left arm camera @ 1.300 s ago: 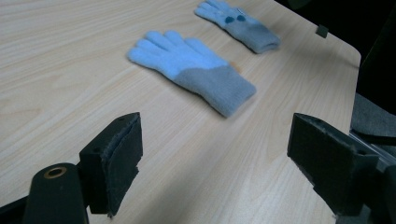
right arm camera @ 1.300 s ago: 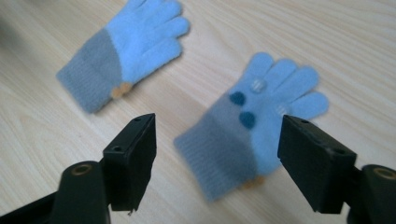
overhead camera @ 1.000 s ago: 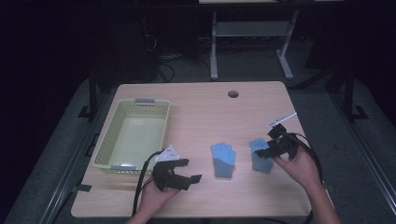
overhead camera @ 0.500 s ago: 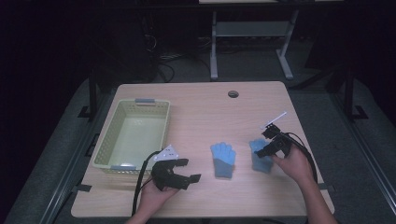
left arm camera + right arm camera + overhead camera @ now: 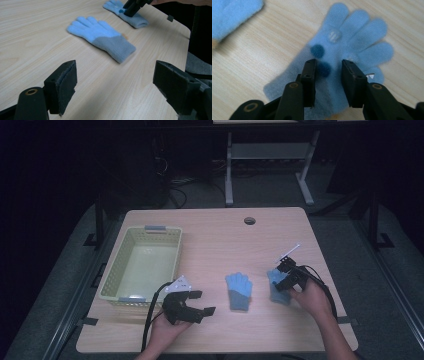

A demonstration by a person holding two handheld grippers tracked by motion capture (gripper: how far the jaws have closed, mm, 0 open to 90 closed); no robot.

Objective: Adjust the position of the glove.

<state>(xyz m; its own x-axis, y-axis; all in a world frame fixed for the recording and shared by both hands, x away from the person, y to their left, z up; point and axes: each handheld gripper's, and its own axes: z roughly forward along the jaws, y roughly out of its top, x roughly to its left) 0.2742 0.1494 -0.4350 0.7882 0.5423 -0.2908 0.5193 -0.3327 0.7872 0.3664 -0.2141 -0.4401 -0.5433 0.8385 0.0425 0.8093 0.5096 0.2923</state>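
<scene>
At the left of the high view a yellow basket (image 5: 141,265) sits on the table (image 5: 210,230) with nothing in it, so none of the sorting looks done yet. Just below its lower right corner, the left gripper (image 5: 200,304) rests low on the wood, jaws spread wide and bare, nothing between them. From its own view it faces across the table toward the two gloves.

In the centre lies the first blue glove (image 5: 238,291), flat, fingers toward the top of the frame, untouched and apart from both grippers.

To the right of it, the second blue glove (image 5: 278,287) lies flat too, and the right gripper (image 5: 286,276) is down on it. In the right gripper view its jaws have just been closing, and the knit of that glove (image 5: 342,50) bunches between the pads (image 5: 309,77), near its dark dots; the pinch looks close but I'd say not yet firm, since the glove is not yet off the wood.

My guess: both gloves are yet to go into the basket, and the first pickup is only starting.
</scene>
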